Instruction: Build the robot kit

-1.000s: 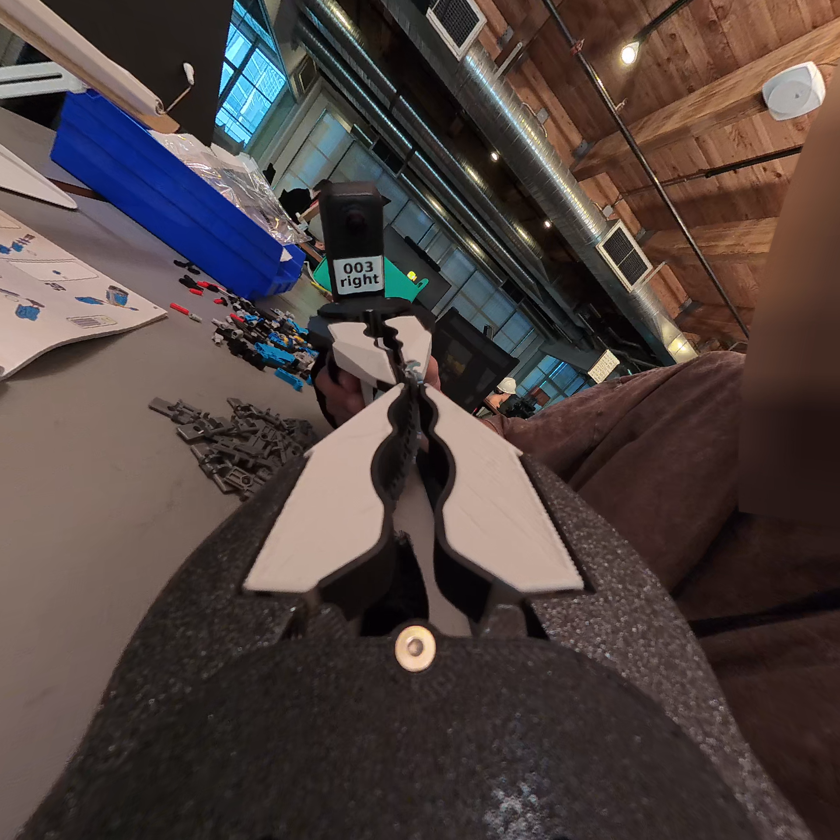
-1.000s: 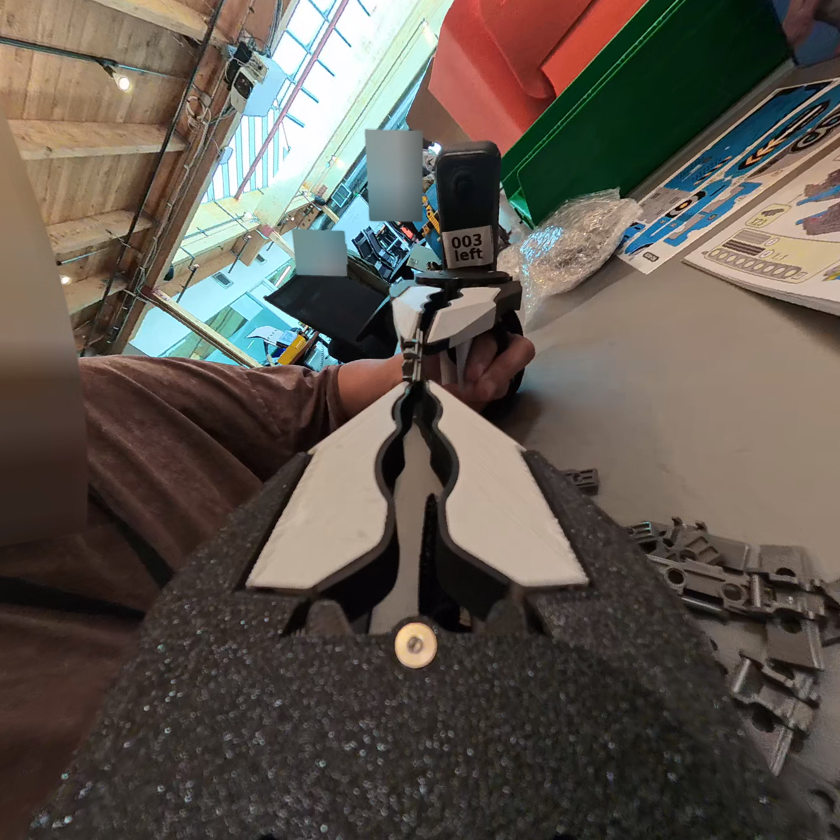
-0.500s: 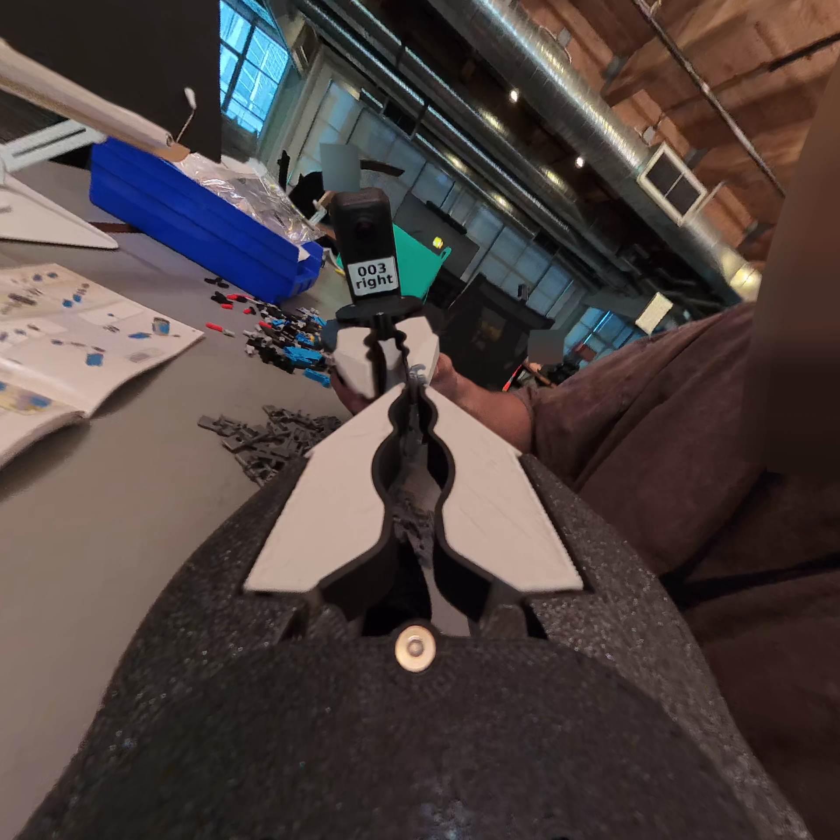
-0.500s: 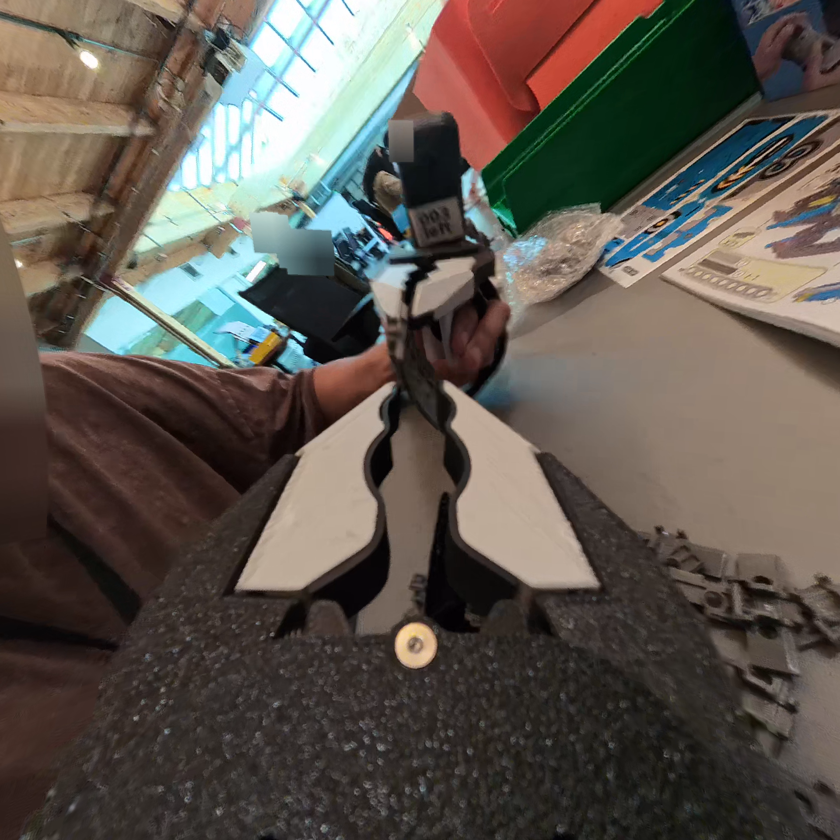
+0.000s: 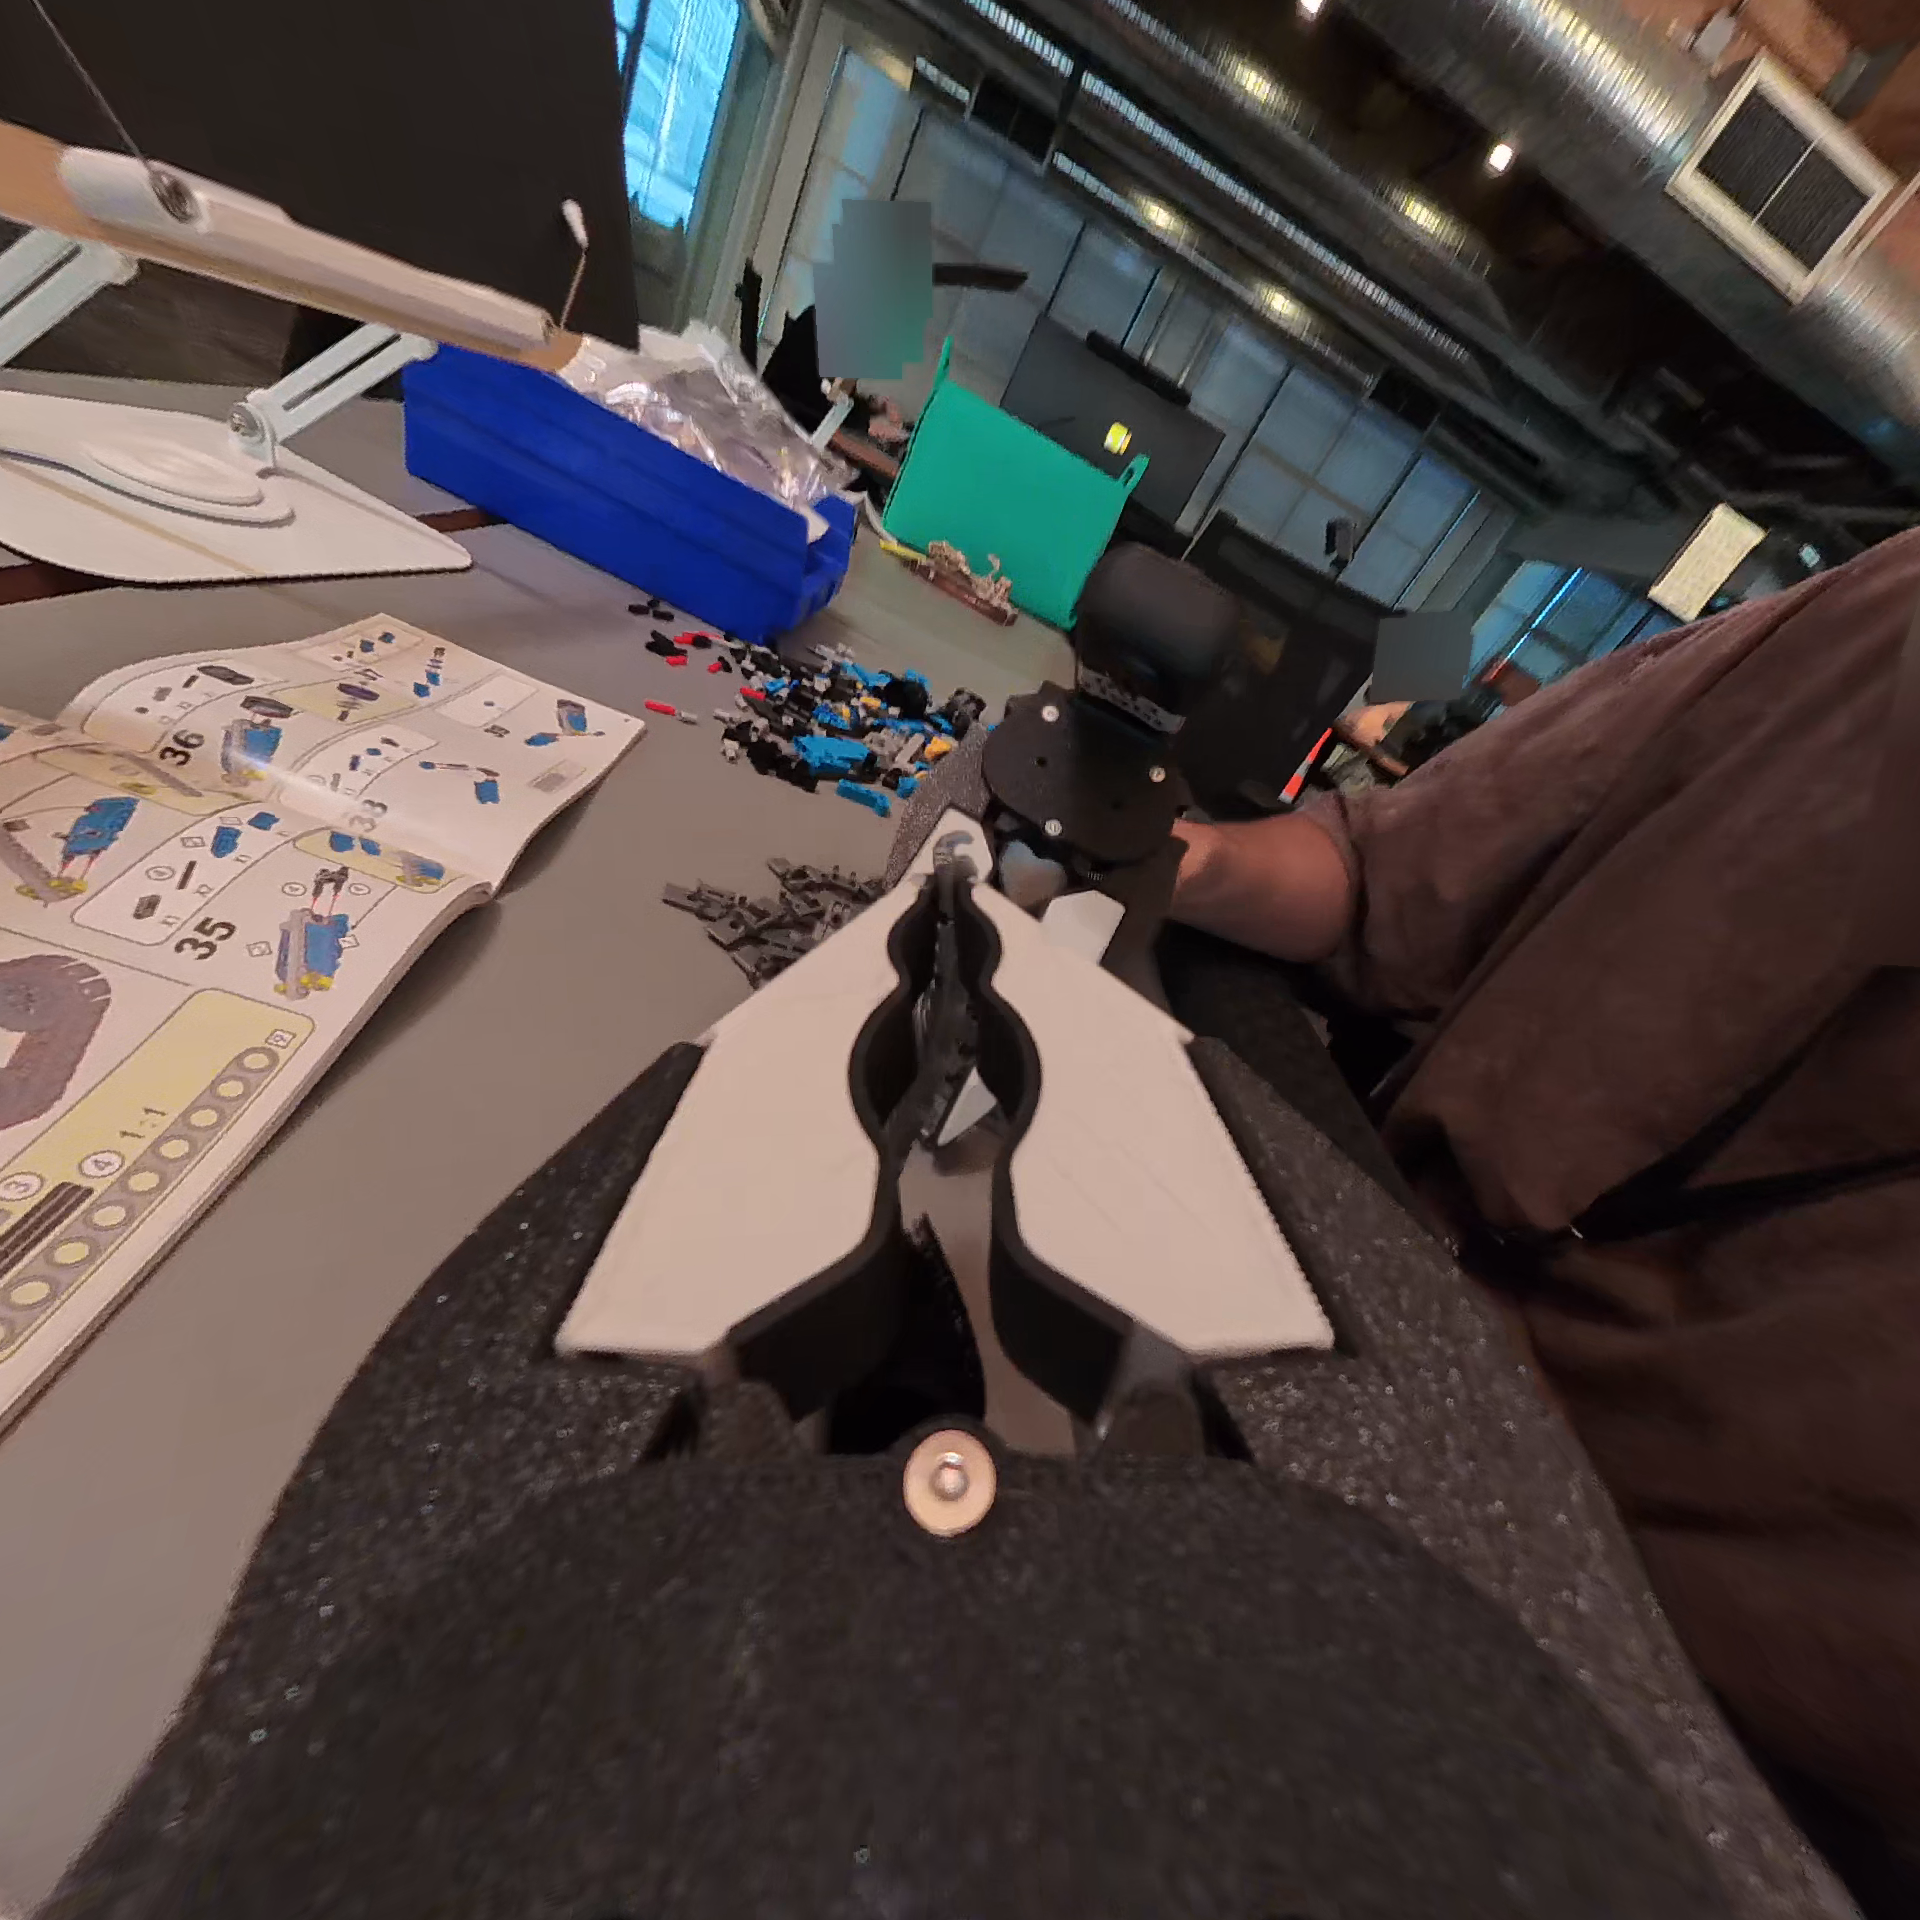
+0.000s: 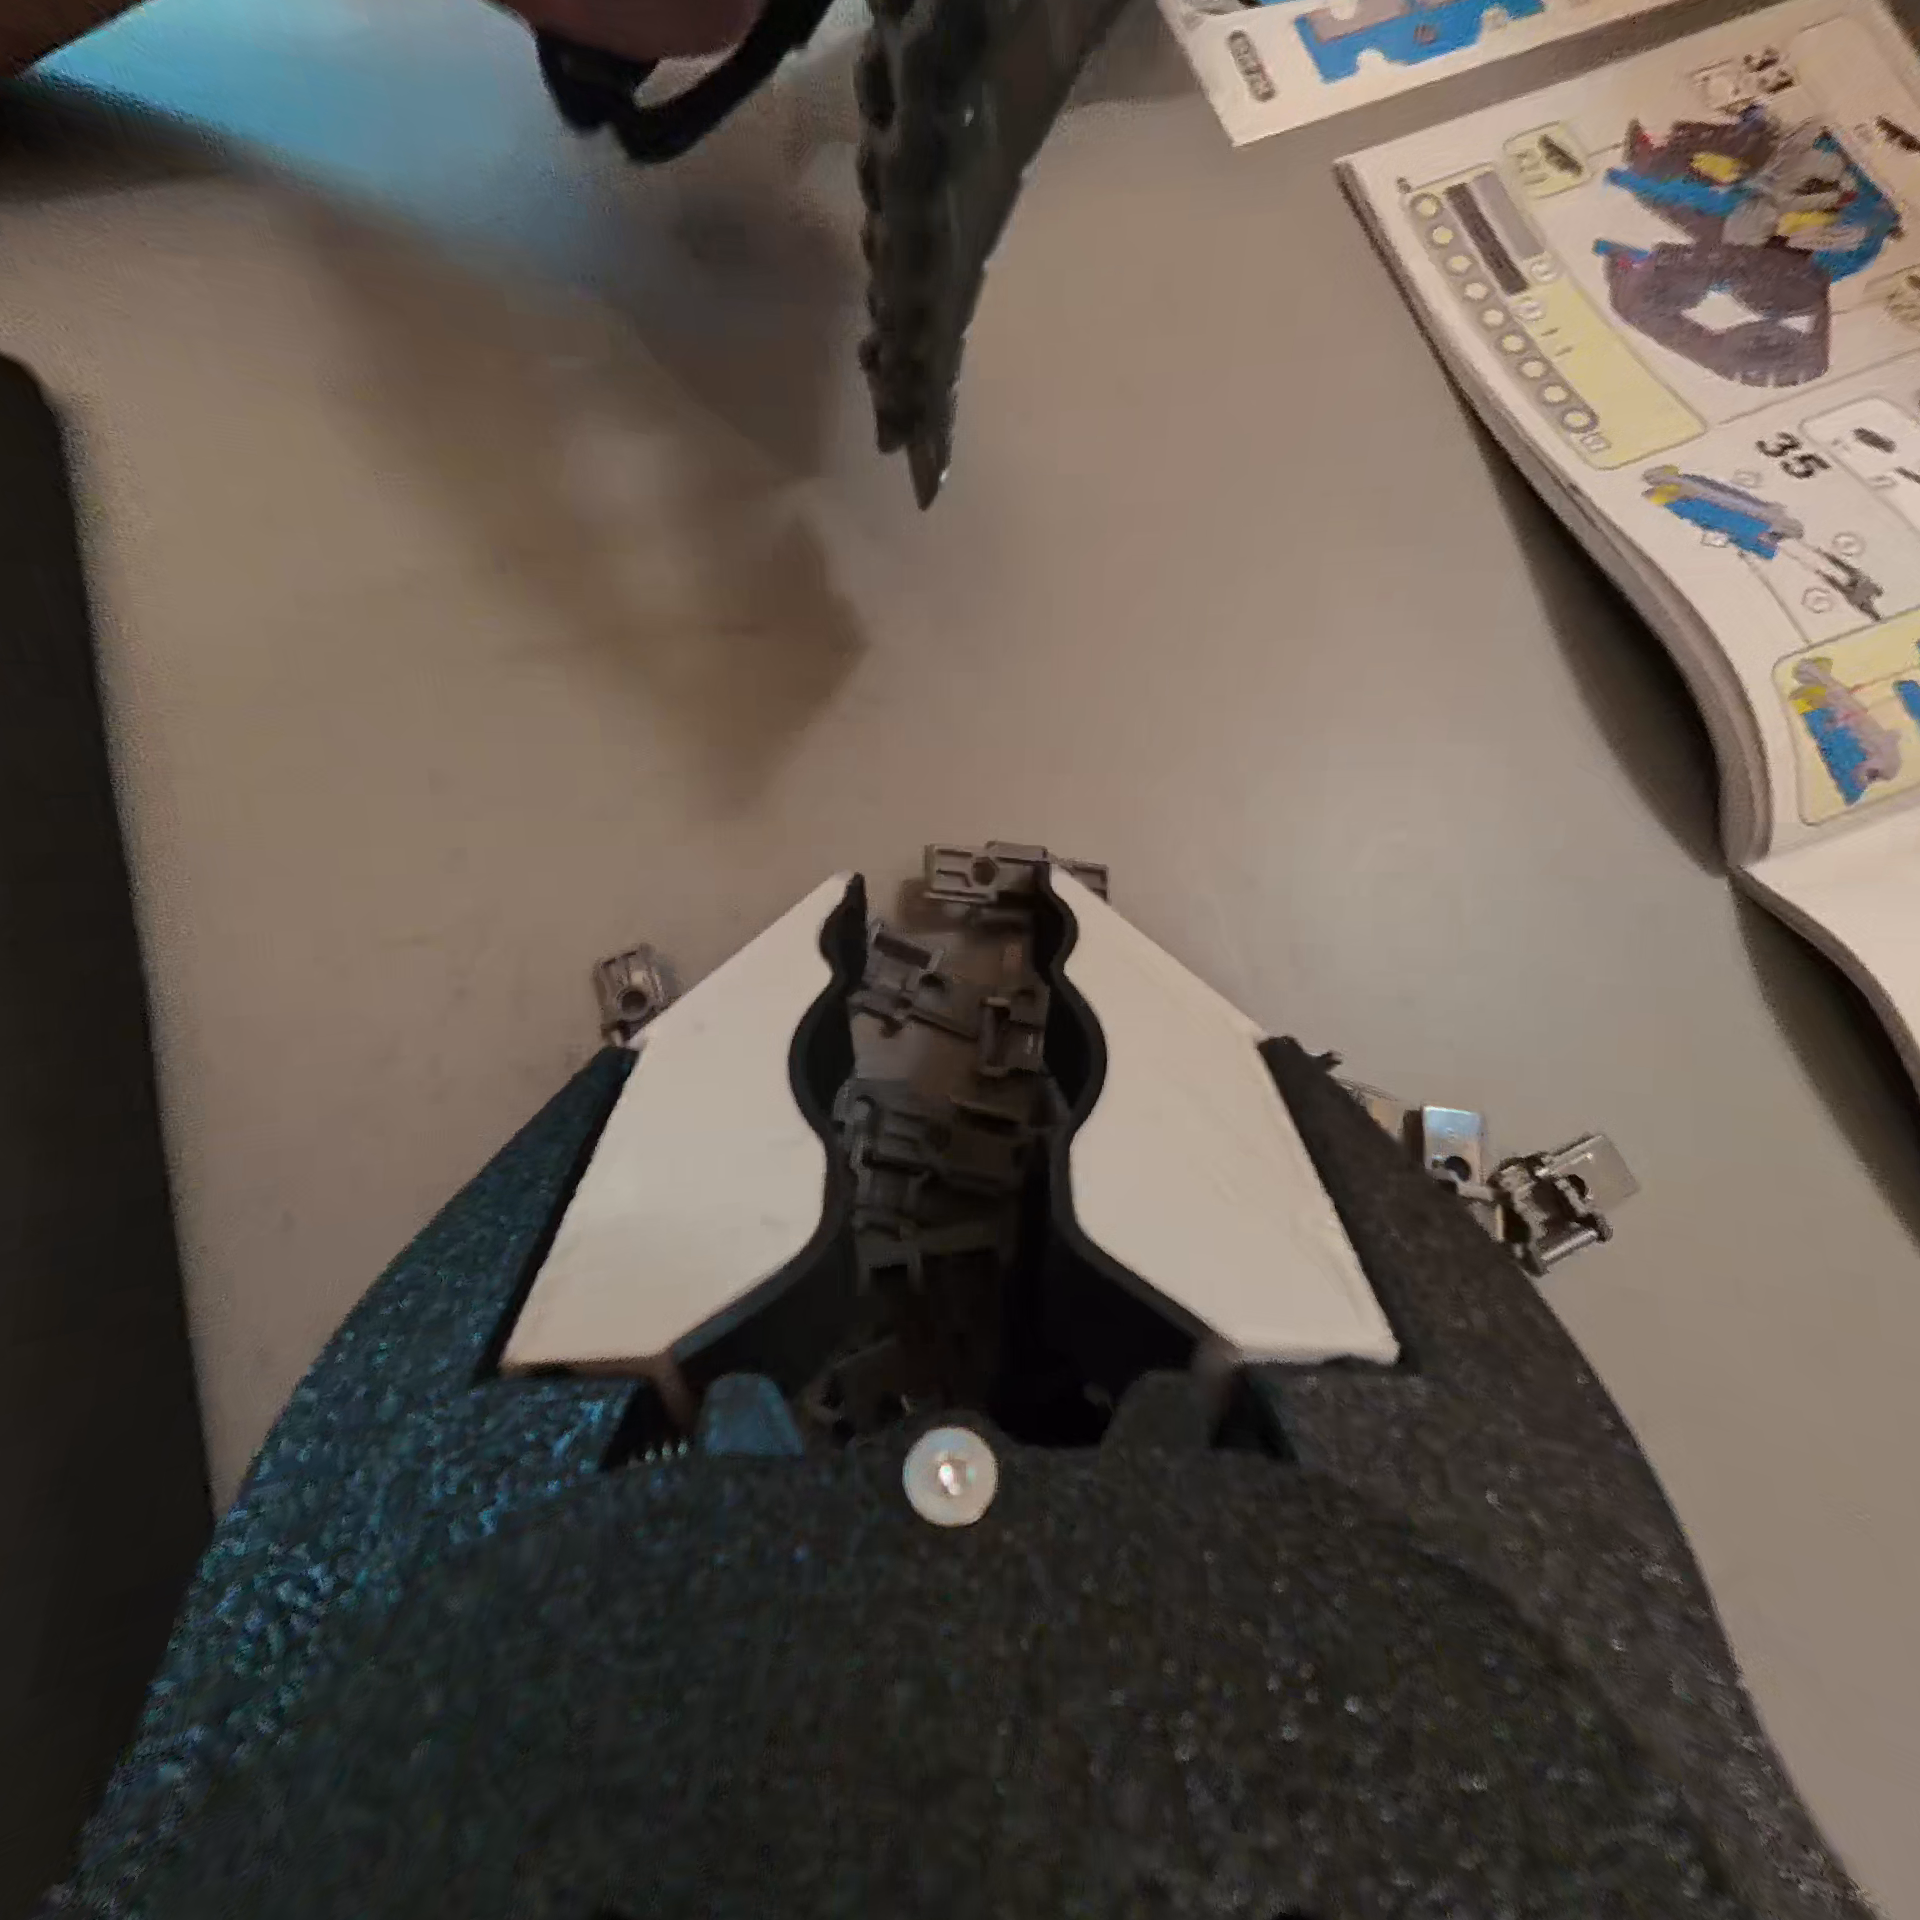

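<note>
Left gripper point(image 5: 940, 883): jaws clenched on dark toothed strip point(image 5: 943, 997) (part hidden). Right gripper point(image 6: 956, 883): jaws released, poised over grey parts pile point(image 6: 935, 1091); open instruction booklet point(image 6: 1662, 416) right of jaws

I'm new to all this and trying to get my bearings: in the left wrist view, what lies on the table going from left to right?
White stand base → open instruction booklet → blue bin → pile of grey pieces → the other hand-held gripper.
</note>
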